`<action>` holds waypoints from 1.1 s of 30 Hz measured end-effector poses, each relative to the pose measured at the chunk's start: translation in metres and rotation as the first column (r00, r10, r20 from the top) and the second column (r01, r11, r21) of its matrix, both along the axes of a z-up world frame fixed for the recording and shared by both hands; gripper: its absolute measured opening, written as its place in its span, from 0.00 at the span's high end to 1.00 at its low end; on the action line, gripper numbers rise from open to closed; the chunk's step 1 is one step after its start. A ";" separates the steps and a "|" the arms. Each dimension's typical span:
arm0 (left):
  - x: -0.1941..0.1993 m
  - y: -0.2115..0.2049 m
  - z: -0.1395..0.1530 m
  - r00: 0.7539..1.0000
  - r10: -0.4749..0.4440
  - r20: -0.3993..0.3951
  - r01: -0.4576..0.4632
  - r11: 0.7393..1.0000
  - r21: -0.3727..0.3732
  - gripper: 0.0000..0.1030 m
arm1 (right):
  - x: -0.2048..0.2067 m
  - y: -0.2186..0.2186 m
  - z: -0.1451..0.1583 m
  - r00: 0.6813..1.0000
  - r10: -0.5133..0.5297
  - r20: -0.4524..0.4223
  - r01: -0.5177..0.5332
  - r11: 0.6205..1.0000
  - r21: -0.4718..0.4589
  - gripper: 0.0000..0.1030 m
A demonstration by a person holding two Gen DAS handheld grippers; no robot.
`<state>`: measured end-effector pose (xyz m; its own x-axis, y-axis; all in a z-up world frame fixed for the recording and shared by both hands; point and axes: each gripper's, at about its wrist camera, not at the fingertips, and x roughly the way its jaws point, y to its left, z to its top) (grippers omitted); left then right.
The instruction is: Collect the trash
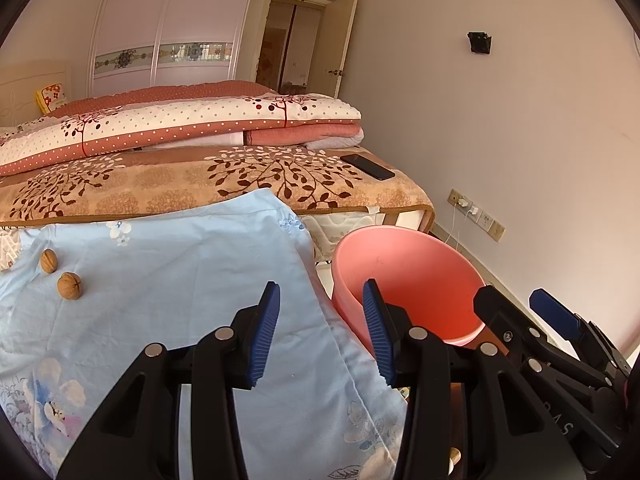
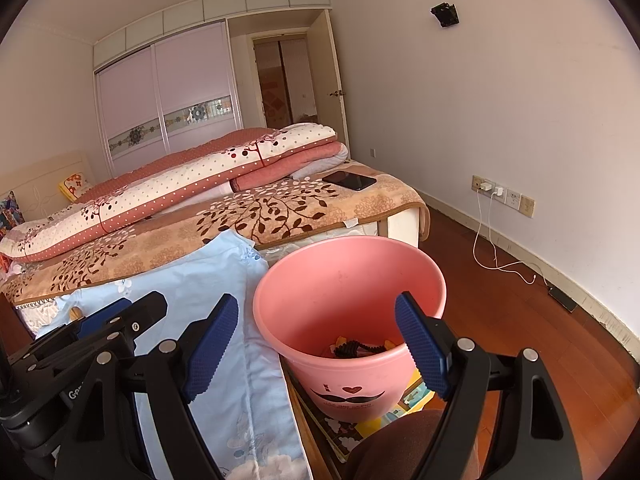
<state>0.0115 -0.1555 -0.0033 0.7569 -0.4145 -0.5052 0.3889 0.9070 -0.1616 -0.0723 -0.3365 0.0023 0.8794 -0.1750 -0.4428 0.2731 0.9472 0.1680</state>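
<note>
Two brown walnuts (image 1: 49,261) (image 1: 70,285) lie at the left of a light blue floral cloth (image 1: 168,280). My left gripper (image 1: 322,320) hovers open and empty over the cloth's right edge, well to the right of the nuts. A pink bucket (image 2: 348,276) stands beside the cloth, with dark and yellow scraps (image 2: 352,349) at its bottom. My right gripper (image 2: 316,320) is open and empty just in front of the bucket's mouth. In the left wrist view the bucket (image 1: 404,276) and the right gripper (image 1: 512,296) appear at the right.
Behind the cloth is a bed with a leaf-print blanket (image 2: 280,208), a folded dotted quilt (image 2: 208,176) and a black phone (image 2: 350,180). Chargers and a white cable (image 2: 490,236) hang from wall sockets over the wooden floor (image 2: 520,320). The bucket rests on a colourful mat (image 2: 404,408).
</note>
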 end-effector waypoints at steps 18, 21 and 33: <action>0.001 0.002 -0.001 1.000 0.002 -0.005 -0.002 1.000 -0.003 0.58 | 0.000 -0.001 -0.001 1.000 0.002 -0.004 -0.002 1.000 -0.004 0.23; 0.001 0.004 -0.002 1.000 0.003 -0.008 -0.003 1.000 -0.002 0.58 | 0.000 -0.002 -0.001 1.000 0.001 -0.004 -0.001 1.000 -0.005 0.23; 0.004 0.005 -0.004 0.999 0.019 -0.031 -0.019 1.000 0.005 0.58 | 0.001 -0.001 -0.001 1.000 0.007 -0.012 -0.007 1.000 -0.013 0.23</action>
